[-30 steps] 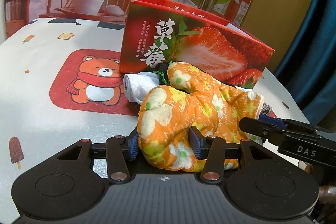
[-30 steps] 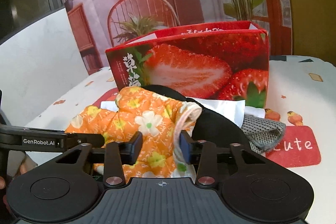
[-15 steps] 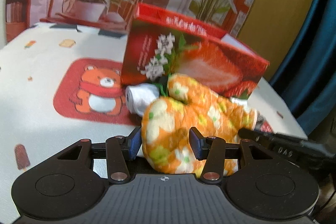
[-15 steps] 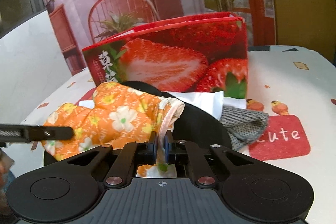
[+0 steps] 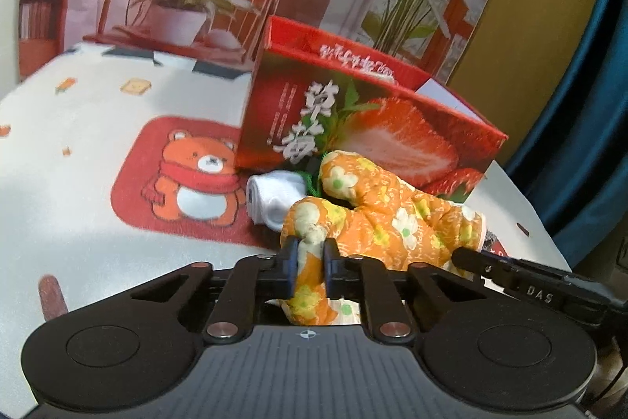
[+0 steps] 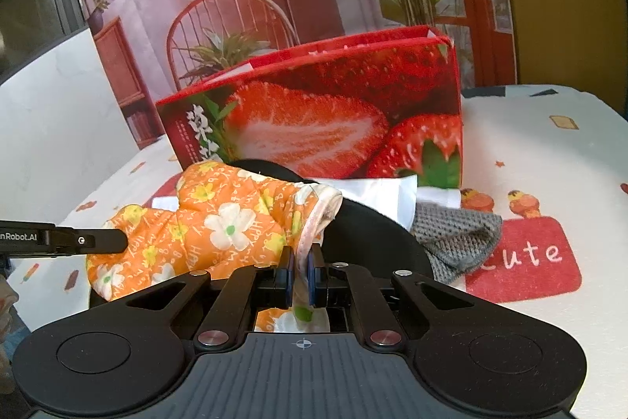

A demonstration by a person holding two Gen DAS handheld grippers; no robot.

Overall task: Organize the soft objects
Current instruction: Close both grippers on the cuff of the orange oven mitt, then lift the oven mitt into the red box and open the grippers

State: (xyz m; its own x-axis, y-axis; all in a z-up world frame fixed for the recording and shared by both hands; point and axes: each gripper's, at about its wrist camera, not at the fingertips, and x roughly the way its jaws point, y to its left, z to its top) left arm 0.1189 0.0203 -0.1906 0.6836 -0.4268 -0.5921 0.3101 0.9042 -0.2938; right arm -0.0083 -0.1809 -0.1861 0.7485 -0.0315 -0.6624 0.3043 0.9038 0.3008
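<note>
An orange flowered oven mitt (image 5: 384,222) (image 6: 219,222) lies in front of the red strawberry box (image 5: 365,128) (image 6: 333,116). My left gripper (image 5: 310,254) is shut on the mitt's fingertip end, with the cloth bunched between the pads. My right gripper (image 6: 300,262) is shut on the mitt's pink-trimmed cuff. Each gripper's black finger shows at the edge of the other's view. A rolled white sock (image 5: 271,199) lies left of the mitt. Under the mitt sits a black soft item (image 6: 373,234), with a white cloth (image 6: 384,191) and a grey knitted cloth (image 6: 455,238) beside it.
The table wears a white cloth with a red bear patch (image 5: 176,183) at left and a red "cute" patch (image 6: 526,258) at right. A printed backdrop with a chair and plants stands behind. A blue curtain (image 5: 581,97) hangs at the far right.
Both grippers closed on the mitt: the right one first on the cuff, then the left on the fingertip end. The mitt's left end is now pinched narrower.
</note>
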